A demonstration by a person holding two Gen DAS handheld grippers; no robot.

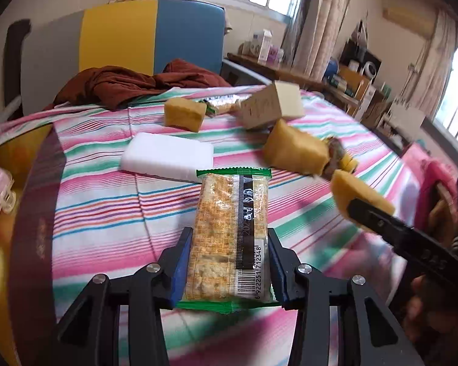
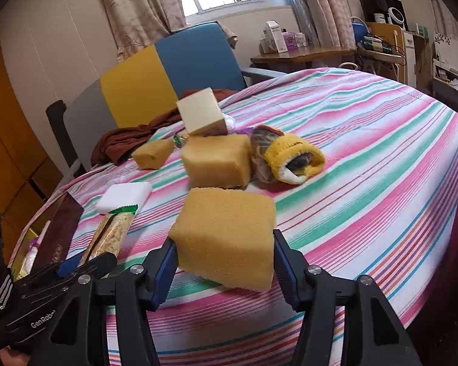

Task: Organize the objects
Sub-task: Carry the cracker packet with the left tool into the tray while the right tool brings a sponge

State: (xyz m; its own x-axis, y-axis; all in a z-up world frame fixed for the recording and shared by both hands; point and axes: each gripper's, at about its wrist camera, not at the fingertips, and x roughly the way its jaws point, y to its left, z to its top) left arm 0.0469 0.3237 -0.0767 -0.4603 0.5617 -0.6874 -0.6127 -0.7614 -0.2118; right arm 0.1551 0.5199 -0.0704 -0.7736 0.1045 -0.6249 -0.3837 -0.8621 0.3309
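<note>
Two claws are loaded: left claw (image 1: 229,262) pinches a cracker packet (image 1: 229,238), right claw (image 2: 224,262) pinches a yellow sponge (image 2: 226,235) above the striped bed (image 2: 366,152).

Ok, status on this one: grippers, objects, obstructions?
Left gripper shut on cracker packet. Right gripper shut on yellow sponge. Nothing blocking either.

Glossy, crinkled clear plastic wraps the cracker packet (image 1: 229,235), the yellow sponge (image 2: 226,238) is porous, rough foam, the striped bedsheet (image 2: 366,158) is matt woven cloth, and the white block (image 1: 168,157) looks smooth and matt.
</note>
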